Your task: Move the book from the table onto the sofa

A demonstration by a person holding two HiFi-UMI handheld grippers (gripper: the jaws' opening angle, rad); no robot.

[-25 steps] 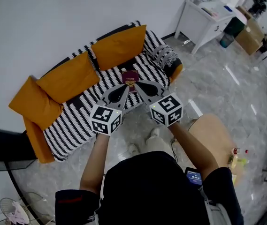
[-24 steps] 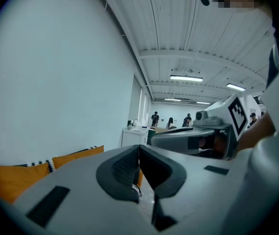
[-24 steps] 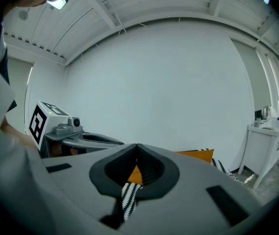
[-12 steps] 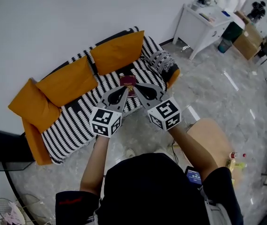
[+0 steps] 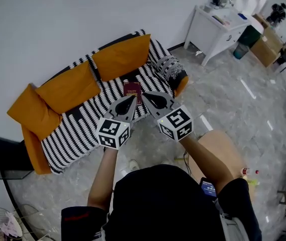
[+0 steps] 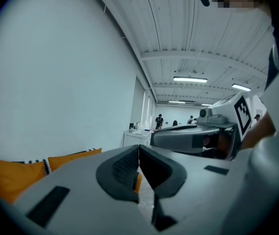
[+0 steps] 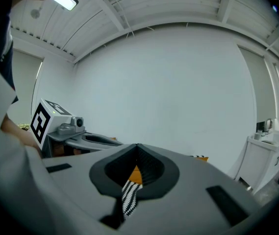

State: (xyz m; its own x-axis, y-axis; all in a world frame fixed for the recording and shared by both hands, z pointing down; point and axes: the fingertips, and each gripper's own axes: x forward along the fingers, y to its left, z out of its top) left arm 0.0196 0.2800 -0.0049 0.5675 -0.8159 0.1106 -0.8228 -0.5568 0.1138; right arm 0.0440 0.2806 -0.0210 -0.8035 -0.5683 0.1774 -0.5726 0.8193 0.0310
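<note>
While book (image 5: 132, 90) is lying on striped seat of sofa (image 5: 75, 133), just past jaw tips, both claws are sitting closed on nothing — left gripper (image 5: 133, 98), right gripper (image 5: 144, 94) alike. Move is looking done — only hands need clearing, I'd judge.

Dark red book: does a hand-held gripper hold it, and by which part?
Nothing is held. The left hand-held gripper and the right hand-held gripper are shut and empty; the dark red book lies on the striped sofa.
</note>
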